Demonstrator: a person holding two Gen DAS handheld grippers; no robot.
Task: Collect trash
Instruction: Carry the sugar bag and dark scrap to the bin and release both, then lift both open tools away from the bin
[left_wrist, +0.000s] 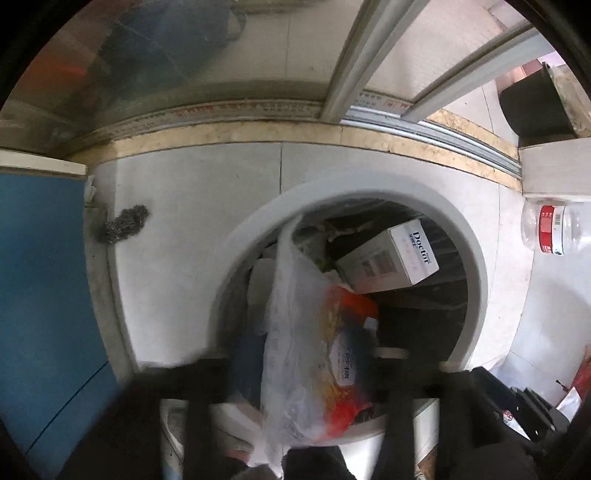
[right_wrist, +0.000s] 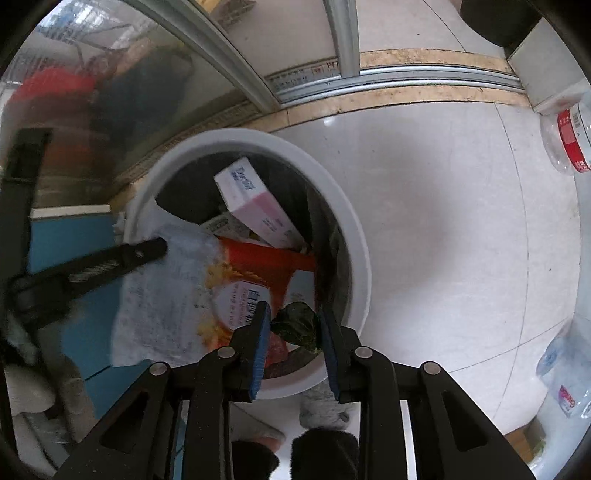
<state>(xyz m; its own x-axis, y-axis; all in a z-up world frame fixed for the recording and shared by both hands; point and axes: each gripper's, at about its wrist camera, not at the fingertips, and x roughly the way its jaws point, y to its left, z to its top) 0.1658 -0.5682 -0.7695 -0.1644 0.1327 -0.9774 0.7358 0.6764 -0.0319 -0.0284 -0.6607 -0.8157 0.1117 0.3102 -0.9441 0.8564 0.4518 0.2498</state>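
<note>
We are holding a dark green crumpled wad (right_wrist: 297, 325) between the right gripper's (right_wrist: 293, 334) blue pads, the left gripper (left_wrist: 295, 365) gaping around a clear, orange-printed bag (left_wrist: 314, 354) dropping into the white bin (left_wrist: 476, 258).

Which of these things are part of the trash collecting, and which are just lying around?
Part of the job:
round white trash bin
clear plastic bag with orange packet
dark green crumpled scrap between right gripper

Lying about:
grey steel-wool scourer
clear red-labelled plastic bottle

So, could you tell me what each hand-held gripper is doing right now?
Left hand-held gripper: open; plastic bag between, ungripped.
Right hand-held gripper: closed on dark green wad.
</note>
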